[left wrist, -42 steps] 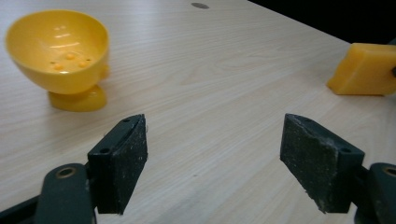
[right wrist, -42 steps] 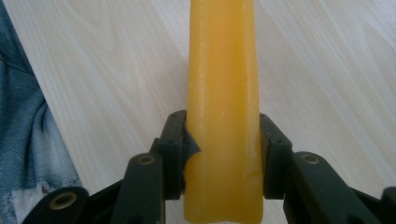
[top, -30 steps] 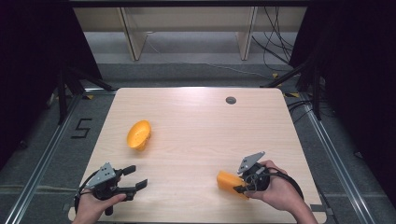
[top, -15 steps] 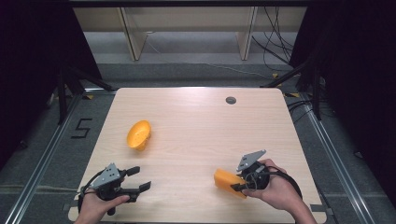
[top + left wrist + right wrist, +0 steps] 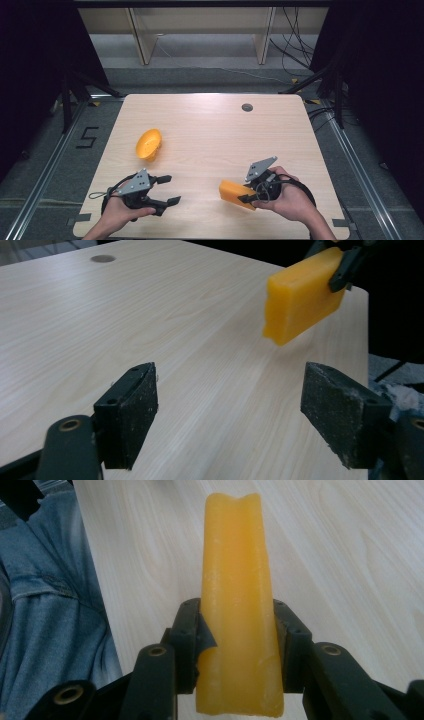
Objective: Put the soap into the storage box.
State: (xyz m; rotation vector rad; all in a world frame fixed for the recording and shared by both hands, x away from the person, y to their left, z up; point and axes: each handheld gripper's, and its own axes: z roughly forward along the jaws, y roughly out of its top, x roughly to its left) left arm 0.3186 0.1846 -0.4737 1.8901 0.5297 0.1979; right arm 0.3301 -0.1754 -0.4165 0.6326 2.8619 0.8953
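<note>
An orange block [image 5: 234, 193] hangs just above the front right of the wooden table [image 5: 210, 130], pinched in my right gripper [image 5: 246, 197]. In the right gripper view both pads press its sides, and the orange block [image 5: 239, 610] stands tall between them. My left gripper [image 5: 167, 189] is at the front left, open and holding nothing, its jaws pointing right. In the left gripper view its two black pads [image 5: 131, 412] stand wide apart over bare wood, with the orange block [image 5: 303, 294] farther off. An orange bowl [image 5: 148, 144] lies tipped on its side at the left of the table.
A small dark round hole [image 5: 247, 107] marks the table's far side. Wooden shelving legs [image 5: 141, 37] and cables [image 5: 295, 47] stand on the floor behind. Metal rails run along both sides of the table. Blue denim cloth [image 5: 50, 620] shows beside the table edge.
My left gripper has moved to the right along the front of the table, closer to the block. The right gripper and the block have stayed in place.
</note>
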